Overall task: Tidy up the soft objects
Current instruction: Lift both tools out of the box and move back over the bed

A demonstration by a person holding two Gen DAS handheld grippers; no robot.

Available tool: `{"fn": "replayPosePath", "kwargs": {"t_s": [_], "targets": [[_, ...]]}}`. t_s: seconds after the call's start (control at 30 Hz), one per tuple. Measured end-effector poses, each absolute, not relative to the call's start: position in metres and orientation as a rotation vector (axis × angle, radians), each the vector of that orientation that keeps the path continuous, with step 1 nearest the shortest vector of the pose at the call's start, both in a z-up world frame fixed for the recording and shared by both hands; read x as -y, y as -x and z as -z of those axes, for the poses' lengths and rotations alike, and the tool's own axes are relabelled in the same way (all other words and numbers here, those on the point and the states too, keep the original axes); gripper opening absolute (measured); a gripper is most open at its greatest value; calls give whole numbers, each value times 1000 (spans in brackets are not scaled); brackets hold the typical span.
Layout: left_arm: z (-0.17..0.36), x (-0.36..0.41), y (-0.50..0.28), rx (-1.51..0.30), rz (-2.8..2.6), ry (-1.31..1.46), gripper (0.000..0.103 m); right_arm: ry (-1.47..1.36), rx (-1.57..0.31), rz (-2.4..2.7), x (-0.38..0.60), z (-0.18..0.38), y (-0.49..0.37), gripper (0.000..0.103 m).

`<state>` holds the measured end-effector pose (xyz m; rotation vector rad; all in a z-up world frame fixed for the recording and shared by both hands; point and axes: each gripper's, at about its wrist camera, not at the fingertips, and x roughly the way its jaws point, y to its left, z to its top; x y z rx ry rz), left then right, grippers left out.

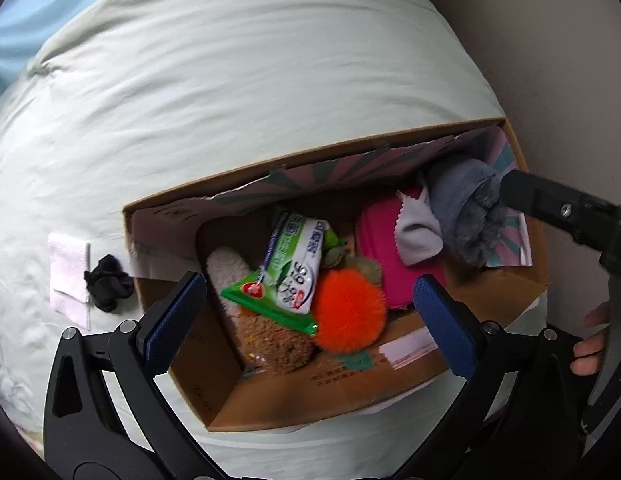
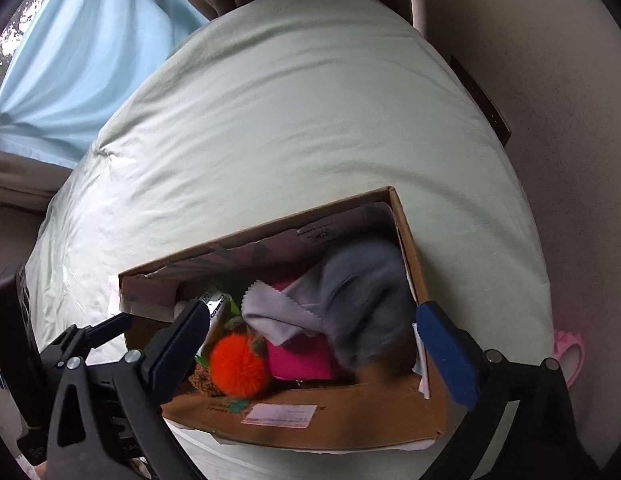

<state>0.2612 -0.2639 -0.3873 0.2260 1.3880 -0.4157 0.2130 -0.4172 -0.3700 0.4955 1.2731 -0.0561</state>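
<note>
A cardboard box (image 1: 350,396) (image 2: 342,420) sits on the pale green bed. Inside lie an orange pom-pom (image 1: 350,312) (image 2: 238,368), a green tissue pack (image 1: 290,272), a pink soft item (image 1: 378,236) (image 2: 302,360), a pale cloth (image 1: 418,232) (image 2: 278,316), a brown plush (image 1: 274,340) and a grey fuzzy garment (image 1: 466,208) (image 2: 362,292). My left gripper (image 1: 310,320) is open and empty above the box. My right gripper (image 2: 314,344) is open above the box's right end; the blurred grey garment lies between and below its fingers. In the left wrist view its finger (image 1: 550,204) is beside the garment.
A black sock (image 1: 108,282) and a folded pink-white cloth (image 1: 68,276) lie on the bed left of the box. A blue curtain (image 2: 82,64) hangs at the far left. A pink slipper (image 2: 570,352) is on the floor at right. A wall is to the right.
</note>
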Motion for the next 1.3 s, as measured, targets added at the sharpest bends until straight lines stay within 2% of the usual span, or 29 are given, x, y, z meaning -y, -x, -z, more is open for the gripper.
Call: {"fn": "replayPosePath", "kwargs": {"t_s": [0.27, 0.57, 0.97, 1.3], "targets": [[373, 250, -258, -1381, 408, -173, 103, -468, -1254, 61, 414, 358, -208, 103], [290, 217, -239, -1221, 404, -132, 103, -351, -1179, 52, 379, 293, -183, 103], [165, 101, -181, -932, 313, -44, 103, -239, -949, -12, 290, 171, -128, 103], [112, -11, -137, -807, 275, -28, 103, -168, -798, -51, 193, 110, -85, 103]]}}
